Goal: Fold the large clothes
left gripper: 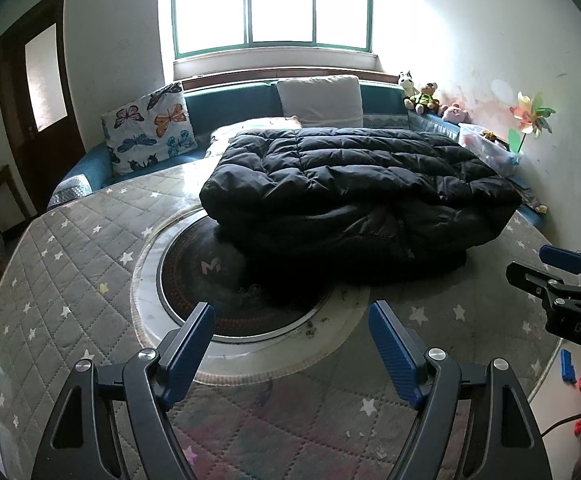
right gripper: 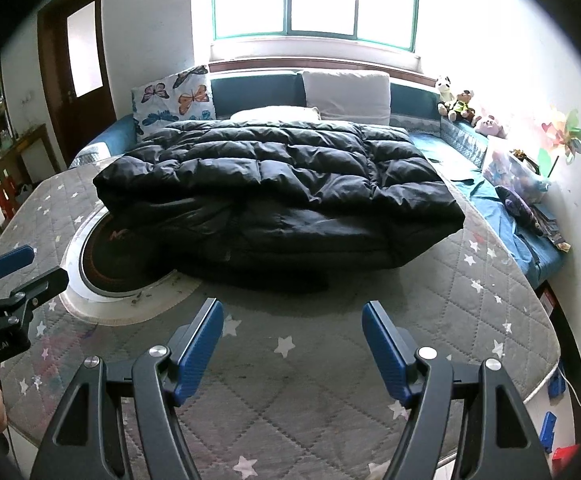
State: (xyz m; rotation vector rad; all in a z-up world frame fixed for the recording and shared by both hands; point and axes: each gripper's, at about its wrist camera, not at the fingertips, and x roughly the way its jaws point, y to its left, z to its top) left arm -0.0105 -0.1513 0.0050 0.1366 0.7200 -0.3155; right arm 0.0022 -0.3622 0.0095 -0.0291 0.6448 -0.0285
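Note:
A black puffer jacket (left gripper: 354,196) lies folded in a thick bundle on the round table with a grey star-patterned quilted cover (left gripper: 70,264). It also shows in the right wrist view (right gripper: 274,192). My left gripper (left gripper: 292,322) is open and empty, held above the table's near side, short of the jacket. My right gripper (right gripper: 292,318) is open and empty too, in front of the jacket's near edge. Each gripper shows at the edge of the other's view: the right gripper (left gripper: 546,270) at the right, the left gripper (right gripper: 30,264) at the left.
A round black hotplate (left gripper: 218,280) is set in the table's middle, partly under the jacket. Behind is a blue sofa (left gripper: 226,100) with a butterfly cushion (left gripper: 150,128), a white cushion (left gripper: 320,100) and plush toys (left gripper: 422,94). A dark door (left gripper: 34,96) is at left.

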